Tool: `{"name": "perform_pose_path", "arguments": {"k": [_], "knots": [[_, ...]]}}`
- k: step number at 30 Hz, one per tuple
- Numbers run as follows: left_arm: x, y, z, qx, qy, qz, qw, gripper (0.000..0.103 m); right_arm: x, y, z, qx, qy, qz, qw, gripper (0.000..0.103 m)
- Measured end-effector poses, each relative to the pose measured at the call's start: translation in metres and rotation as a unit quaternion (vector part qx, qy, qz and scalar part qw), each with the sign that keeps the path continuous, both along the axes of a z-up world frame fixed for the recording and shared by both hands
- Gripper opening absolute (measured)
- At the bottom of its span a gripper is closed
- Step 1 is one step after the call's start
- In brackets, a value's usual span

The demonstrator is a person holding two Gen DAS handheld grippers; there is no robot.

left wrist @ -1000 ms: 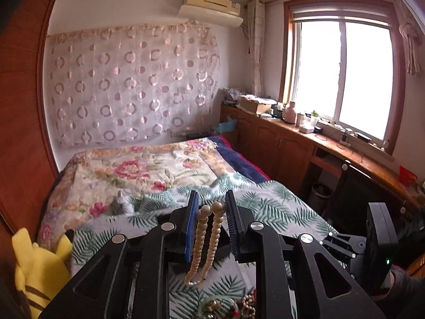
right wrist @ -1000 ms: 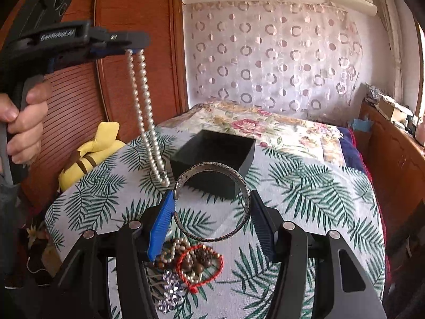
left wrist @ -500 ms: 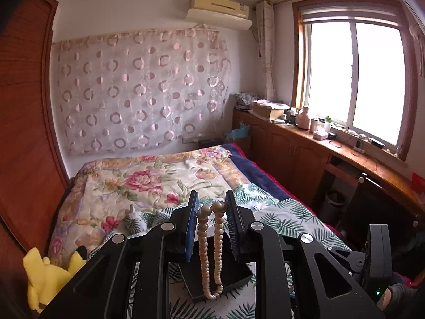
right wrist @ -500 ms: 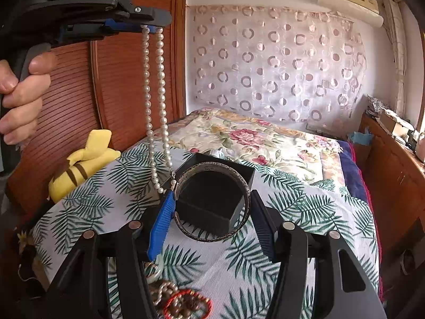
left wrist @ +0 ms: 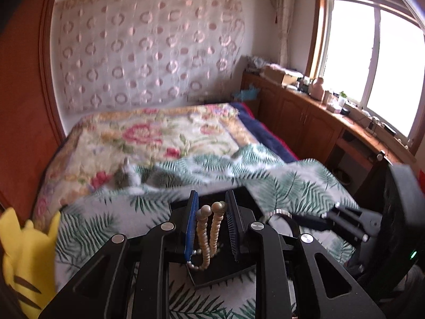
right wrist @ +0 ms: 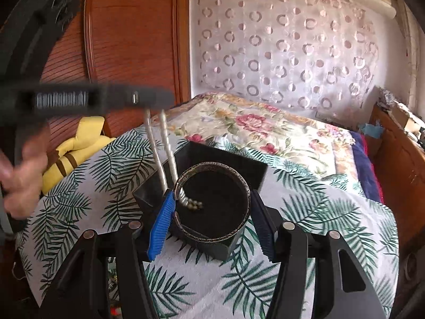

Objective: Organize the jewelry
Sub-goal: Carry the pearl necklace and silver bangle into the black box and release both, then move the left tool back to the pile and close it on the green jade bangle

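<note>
Pearl necklace point(left wrist: 208, 232) — hanging pinched in left claw point(left wrist: 211, 212), its tail pooling in black box point(right wrist: 225, 164) | right claw point(right wrist: 212, 207) clamping bangle point(right wrist: 212, 202) at 12 o'clock over box — both being lowered for storing.

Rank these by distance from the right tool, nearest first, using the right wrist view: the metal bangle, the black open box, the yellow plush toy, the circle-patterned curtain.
1. Metal bangle: held between the right tool's fingers.
2. Black open box: just beyond, on the fern-print cover.
3. Yellow plush toy: left, at the bed's edge.
4. Circle-patterned curtain: back wall.
</note>
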State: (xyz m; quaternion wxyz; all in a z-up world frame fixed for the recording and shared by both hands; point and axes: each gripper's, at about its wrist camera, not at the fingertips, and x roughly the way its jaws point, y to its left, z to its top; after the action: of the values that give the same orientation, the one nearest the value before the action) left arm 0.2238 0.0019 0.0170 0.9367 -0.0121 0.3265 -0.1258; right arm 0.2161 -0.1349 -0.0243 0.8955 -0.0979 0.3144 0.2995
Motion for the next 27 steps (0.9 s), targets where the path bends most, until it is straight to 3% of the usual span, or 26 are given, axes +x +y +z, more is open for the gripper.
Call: {"name": "perform_pose_path", "arguments": {"k": [3, 8, 16, 27], "knots": [[0.002, 0.004, -0.017, -0.002, 0.013, 0.005, 0.9999, 0.020, 0.008, 0.006, -0.006, -0.002, 0.008, 0.008, 1.000, 0.059], [-0.005, 0.012, -0.025, -0.014, 0.011, 0.011, 0.9998, 0.037, 0.016, 0.010, -0.014, -0.009, 0.016, 0.011, 1.000, 0.059], [-0.033, 0.028, -0.027, -0.009, -0.005, 0.025, 0.9996, 0.054, 0.019, 0.018, -0.022, -0.017, 0.024, 0.012, 0.999, 0.060], [-0.072, 0.040, -0.054, 0.008, 0.001, 0.033, 0.9994, 0.077, 0.001, 0.003, -0.003, 0.008, 0.017, -0.003, 1.000, 0.061]]}}
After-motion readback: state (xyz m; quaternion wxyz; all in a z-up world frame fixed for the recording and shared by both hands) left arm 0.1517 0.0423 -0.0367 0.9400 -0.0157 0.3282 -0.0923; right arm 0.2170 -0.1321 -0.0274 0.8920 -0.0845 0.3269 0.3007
